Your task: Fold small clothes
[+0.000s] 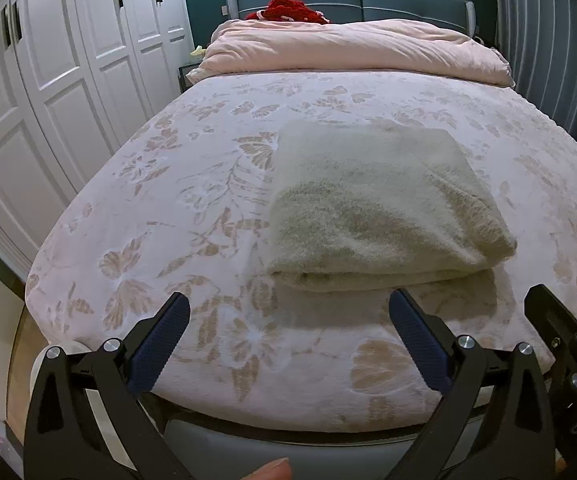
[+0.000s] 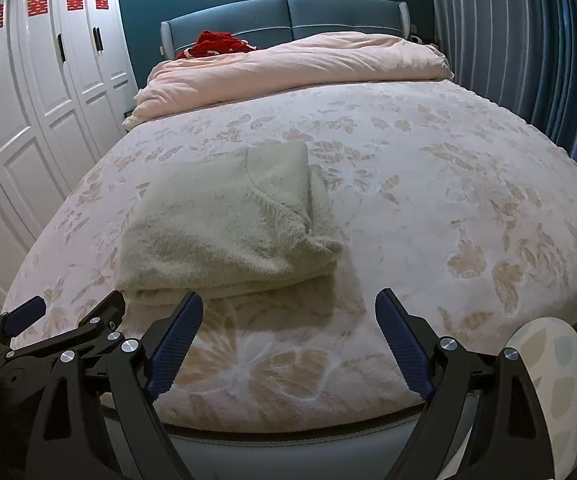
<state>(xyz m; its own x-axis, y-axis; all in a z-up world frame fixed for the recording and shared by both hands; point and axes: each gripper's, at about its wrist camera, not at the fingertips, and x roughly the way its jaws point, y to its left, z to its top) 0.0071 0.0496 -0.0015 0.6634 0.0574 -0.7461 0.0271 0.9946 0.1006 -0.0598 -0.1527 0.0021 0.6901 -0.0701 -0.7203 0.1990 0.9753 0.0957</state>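
Observation:
A cream fuzzy garment (image 1: 376, 208) lies folded in a thick rectangle on the pink floral bedspread (image 1: 192, 184). It also shows in the right wrist view (image 2: 224, 224), with its neckline edge on top. My left gripper (image 1: 288, 308) is open and empty, held over the foot of the bed just in front of the garment. My right gripper (image 2: 288, 308) is open and empty, beside the left one, in front of the garment's right end. The right gripper's fingers (image 1: 548, 312) show at the left view's right edge, and the left gripper's fingers (image 2: 104, 312) at the right view's left.
A pink duvet (image 1: 352, 48) is bunched at the head of the bed with a red knitted item (image 1: 288, 10) behind it. White wardrobe doors (image 1: 48, 80) line the left side. Blue curtains (image 2: 528, 60) hang on the right. A patterned object (image 2: 556, 380) sits low right.

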